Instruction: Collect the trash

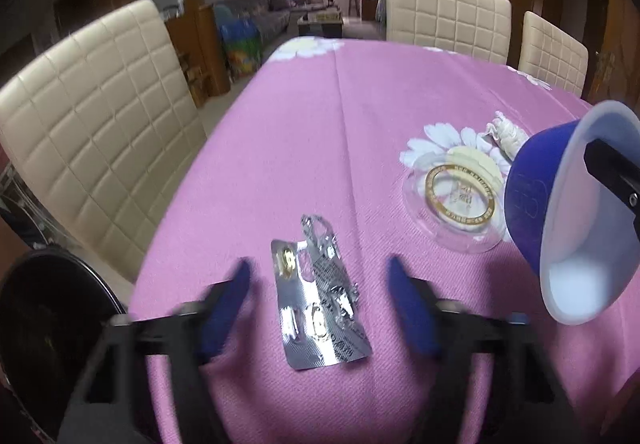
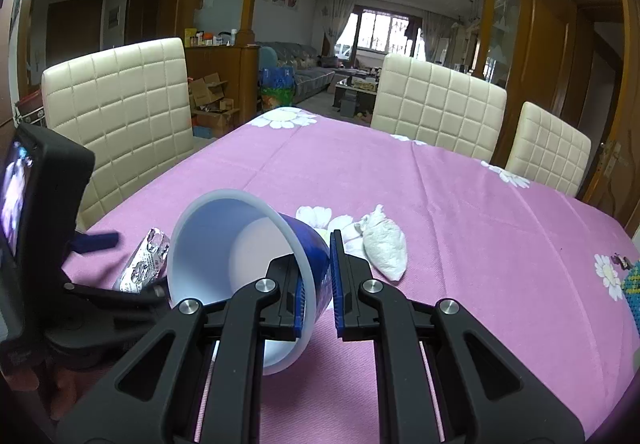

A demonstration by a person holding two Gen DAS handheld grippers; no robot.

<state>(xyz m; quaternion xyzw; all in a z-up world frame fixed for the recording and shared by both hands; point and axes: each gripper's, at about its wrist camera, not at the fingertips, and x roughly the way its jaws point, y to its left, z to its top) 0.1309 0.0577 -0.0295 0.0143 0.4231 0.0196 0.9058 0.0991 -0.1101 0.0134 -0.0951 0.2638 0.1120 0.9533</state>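
Note:
Silver pill blister packs (image 1: 320, 300) lie on the pink tablecloth (image 1: 312, 147), between the fingers of my left gripper (image 1: 318, 308), which is open just above them. My right gripper (image 2: 320, 284) is shut on the rim of a blue cup with a white inside (image 2: 240, 248), tilted with its mouth toward the left. The cup shows at the right of the left wrist view (image 1: 568, 211). A clear plastic lid with a gold ring (image 1: 456, 199) and a crumpled white tissue (image 2: 384, 248) lie beyond. The blister packs show left of the cup (image 2: 144, 264).
Cream padded chairs stand at the left side (image 1: 96, 139) and far side (image 1: 448, 15) of the table. The left gripper's body with its screen (image 2: 36, 228) is at the left of the right wrist view. The table's near left edge (image 1: 168, 244) is close.

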